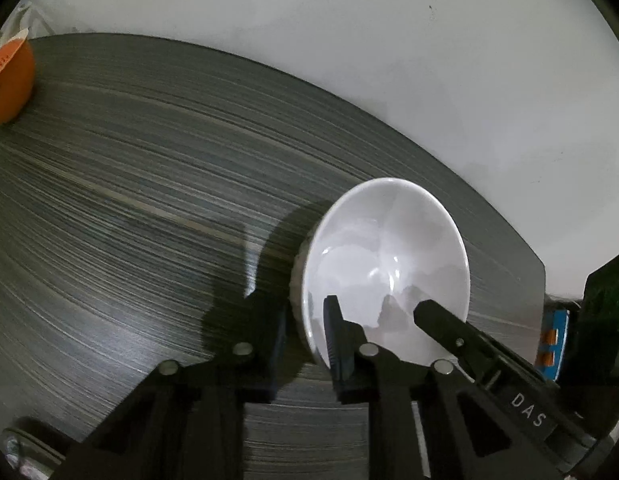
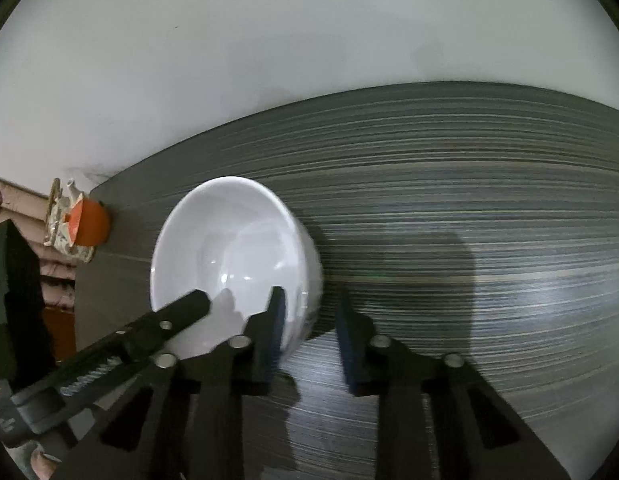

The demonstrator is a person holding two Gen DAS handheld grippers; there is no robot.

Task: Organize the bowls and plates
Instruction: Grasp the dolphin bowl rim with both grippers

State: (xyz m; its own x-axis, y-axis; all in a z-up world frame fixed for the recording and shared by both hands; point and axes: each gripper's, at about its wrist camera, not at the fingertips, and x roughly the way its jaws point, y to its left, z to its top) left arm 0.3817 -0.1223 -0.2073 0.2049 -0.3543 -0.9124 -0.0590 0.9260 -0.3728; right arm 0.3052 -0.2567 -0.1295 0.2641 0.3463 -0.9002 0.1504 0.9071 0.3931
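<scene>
Left wrist view: a glossy white ceramic bowl (image 1: pixel 385 272) sits on a dark grey streaked wooden table (image 1: pixel 149 200) near its far edge. The left gripper (image 1: pixel 305 332) straddles the bowl's near rim, one finger inside, one outside; whether the pads press is unclear. An orange round container (image 1: pixel 9 84) stands far left.

Right wrist view: the right gripper (image 2: pixel 309 320) likewise straddles the bowl's (image 2: pixel 229 240) wall, contact unclear.
</scene>
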